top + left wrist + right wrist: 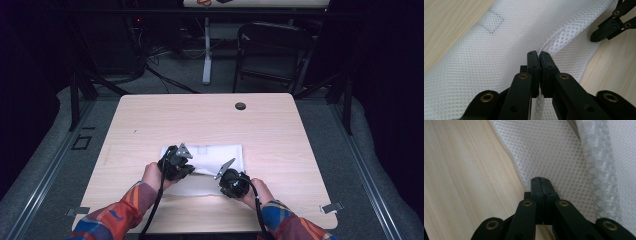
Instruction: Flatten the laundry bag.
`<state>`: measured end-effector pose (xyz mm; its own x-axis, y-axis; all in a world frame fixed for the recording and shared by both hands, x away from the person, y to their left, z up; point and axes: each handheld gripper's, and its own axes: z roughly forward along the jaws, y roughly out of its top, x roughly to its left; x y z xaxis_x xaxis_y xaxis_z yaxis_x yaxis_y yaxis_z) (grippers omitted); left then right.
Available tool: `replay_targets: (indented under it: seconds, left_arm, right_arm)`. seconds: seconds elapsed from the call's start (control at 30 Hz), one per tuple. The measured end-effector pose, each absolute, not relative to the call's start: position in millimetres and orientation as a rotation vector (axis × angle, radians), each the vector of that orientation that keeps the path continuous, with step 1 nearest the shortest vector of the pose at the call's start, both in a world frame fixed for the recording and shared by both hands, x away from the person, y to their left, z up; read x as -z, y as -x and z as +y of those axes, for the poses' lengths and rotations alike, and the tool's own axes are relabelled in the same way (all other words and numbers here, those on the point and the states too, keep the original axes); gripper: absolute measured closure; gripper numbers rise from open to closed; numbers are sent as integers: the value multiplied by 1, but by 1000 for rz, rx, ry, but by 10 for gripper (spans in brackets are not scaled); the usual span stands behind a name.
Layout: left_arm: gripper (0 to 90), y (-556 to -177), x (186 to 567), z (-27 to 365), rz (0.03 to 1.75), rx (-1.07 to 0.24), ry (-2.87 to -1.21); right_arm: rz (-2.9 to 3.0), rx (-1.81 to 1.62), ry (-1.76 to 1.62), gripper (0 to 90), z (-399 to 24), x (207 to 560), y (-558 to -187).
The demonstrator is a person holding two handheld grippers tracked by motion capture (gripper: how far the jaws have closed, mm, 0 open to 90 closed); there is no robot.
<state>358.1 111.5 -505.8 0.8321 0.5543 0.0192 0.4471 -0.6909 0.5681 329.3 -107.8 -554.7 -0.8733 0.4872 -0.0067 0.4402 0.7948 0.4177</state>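
White mesh cloth (210, 162) lies flat on the near half of the light wooden table (280, 130), roughly centred left to right, folded into a wide rectangle with its long side running across. Both of the person's hands come in from the near edge, sleeves in a bright plaid. Left gripper (176, 162) sits over the cloth's near-left part; right gripper (233, 181) sits at the near-right corner, just beside the edge of the fabric. In the left gripper view, the left gripper (539, 53) has its jaws pressed together, with a thin ridge of mesh cloth (499, 50) pinched up between the pads; the fabric rises into a small fold at the tips and a strip of it shows below, between the jaw arms. A faint grey square marking shows on the cloth further off. The other gripper's black linkage shows at the top right corner of that view, resting at the cloth's edge. In the right gripper view, the right gripper (540, 179) has its jaws fully closed, tips right at the border of the mesh cloth (554, 157) where it meets bare wood; whether any fabric is caught between them cannot be told. A thicker rolled seam runs along the cloth to the right of the tips.
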Motion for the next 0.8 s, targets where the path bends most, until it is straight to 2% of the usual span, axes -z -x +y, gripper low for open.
replay_targets:
  seconds: [0.8]
  left_arm:
    - [877,-373,475,119,773,-338,-2405]
  right_arm:
    - [2897,-631,-748,900,-110,555,-330]
